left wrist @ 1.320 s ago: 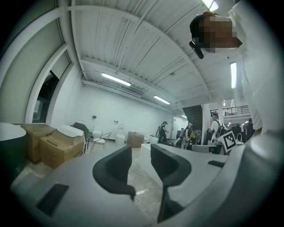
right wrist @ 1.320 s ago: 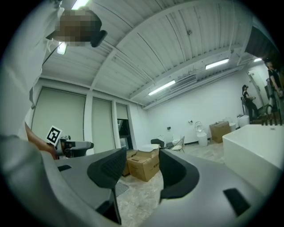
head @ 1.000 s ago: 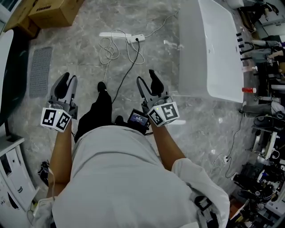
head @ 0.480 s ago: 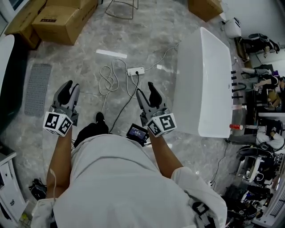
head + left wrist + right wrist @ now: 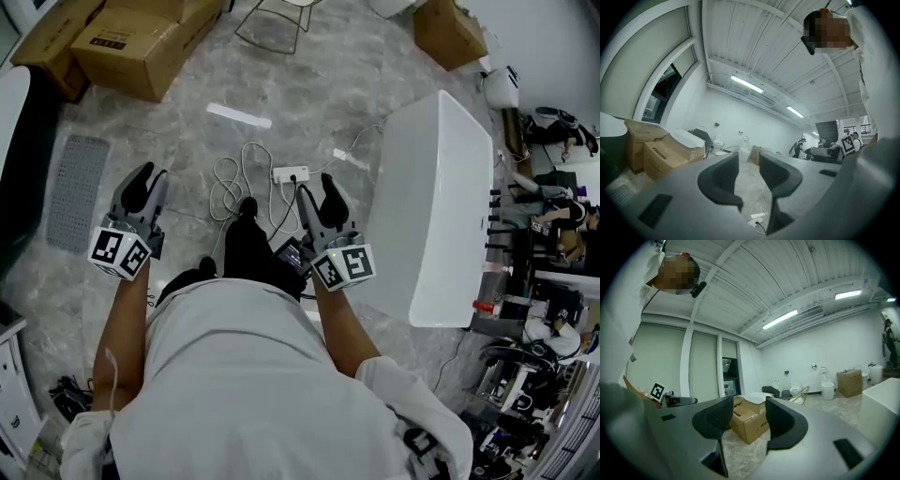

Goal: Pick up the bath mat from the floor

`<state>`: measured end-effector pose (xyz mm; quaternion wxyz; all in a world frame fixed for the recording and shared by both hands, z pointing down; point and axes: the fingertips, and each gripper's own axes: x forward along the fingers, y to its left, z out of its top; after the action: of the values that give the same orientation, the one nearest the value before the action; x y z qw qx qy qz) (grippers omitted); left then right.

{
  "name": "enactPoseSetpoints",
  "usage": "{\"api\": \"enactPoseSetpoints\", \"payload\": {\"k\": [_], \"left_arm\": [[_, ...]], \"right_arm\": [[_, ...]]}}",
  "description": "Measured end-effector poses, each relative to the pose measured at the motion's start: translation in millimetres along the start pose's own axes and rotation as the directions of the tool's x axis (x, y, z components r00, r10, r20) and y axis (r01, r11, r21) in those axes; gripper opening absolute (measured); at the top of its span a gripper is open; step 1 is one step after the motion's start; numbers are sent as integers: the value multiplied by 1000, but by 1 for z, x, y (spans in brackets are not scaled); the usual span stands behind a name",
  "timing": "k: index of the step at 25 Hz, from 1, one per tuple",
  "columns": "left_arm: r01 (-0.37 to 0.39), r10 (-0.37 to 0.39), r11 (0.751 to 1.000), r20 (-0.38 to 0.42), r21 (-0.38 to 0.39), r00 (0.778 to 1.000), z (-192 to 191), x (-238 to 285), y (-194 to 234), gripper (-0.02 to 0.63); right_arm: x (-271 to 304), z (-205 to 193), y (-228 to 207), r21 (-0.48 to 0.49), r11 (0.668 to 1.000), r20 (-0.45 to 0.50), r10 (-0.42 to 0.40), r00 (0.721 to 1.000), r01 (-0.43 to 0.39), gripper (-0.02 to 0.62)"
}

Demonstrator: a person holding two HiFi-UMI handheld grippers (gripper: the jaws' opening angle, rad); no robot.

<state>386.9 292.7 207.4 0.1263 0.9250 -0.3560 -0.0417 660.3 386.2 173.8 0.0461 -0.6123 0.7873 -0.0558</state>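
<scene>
As L gripper (image 5: 145, 181) hovers, mat (image 5: 80, 187) leftward, apart

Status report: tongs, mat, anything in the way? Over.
Left tongs open, empty. Right tongs open, empty. Bath mat lying flat, left of left tongs, untouched. Power strip and loose cable ahead.

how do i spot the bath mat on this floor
Find the cardboard boxes in the head view's upper left corner. Below them, flat on the marble floor, just left of the left gripper, lies the bath mat. It is the only long grey rectangle with a dotted surface.
</scene>
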Motion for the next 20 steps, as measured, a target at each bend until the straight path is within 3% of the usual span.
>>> {"api": "enactPoseSetpoints", "payload": {"k": [5, 11, 16, 20], "left_arm": [[-111, 111, 993, 11, 31, 994, 16, 50, 43, 134], [-239, 239, 970, 8, 34, 971, 51, 118, 103, 134], [-379, 378, 925, 33, 33, 925, 80, 147, 149, 134], [-502, 502, 865, 44, -5, 864, 87, 150, 187, 134]], "right_arm": [[97, -9, -30, 49, 987, 1, 151, 989, -151, 230], [231, 11, -67, 81, 947, 13, 312, 950, -312, 230], [327, 16, -83, 109, 888, -6, 449, 893, -446, 227], [390, 11, -78, 119, 830, -26, 551, 834, -545, 227]]}}
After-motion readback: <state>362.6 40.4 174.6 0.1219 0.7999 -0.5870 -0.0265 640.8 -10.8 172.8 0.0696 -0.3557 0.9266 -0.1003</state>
